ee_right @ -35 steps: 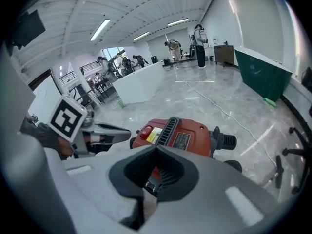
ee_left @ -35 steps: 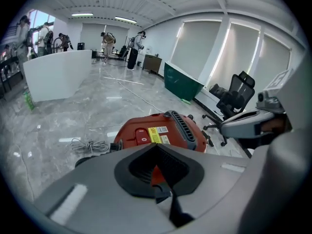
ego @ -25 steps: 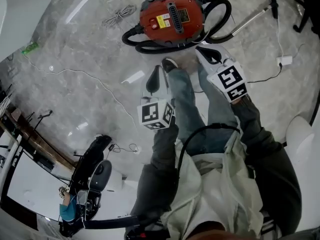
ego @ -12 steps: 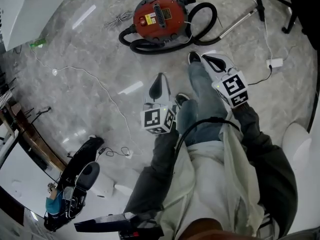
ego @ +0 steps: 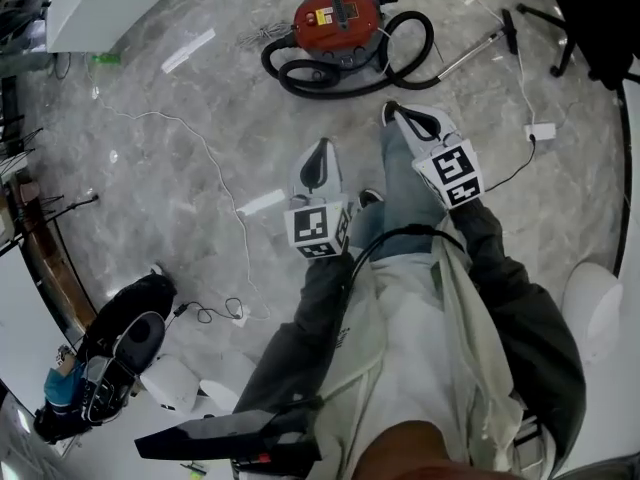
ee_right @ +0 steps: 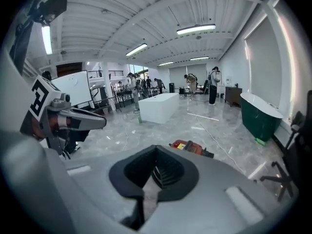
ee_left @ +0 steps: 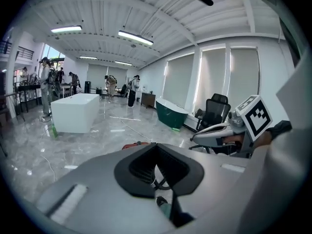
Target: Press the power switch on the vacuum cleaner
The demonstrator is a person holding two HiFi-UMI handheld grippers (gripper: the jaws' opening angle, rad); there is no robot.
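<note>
Left gripper: jaws together, tips meeting, nothing between them. Right gripper: also closed and empty. Both are held out in front of the person's legs, pointing forward.

Vacuum cleaner: red canister on the marble floor, well apart from both grippers and ahead of them. The right gripper view has it just above the jaw tips, so that gripper points roughly at it.

Progress: no contact with the canister, switch not pressed. Judged to be the approach stage, with the whole press left to do. The switch is too small to pick out on the canister top.

In the way: black hose loops round the canister's near side, between it and the grippers. Wand runs off right. White power adapter and chair base lie right of the path
</note>
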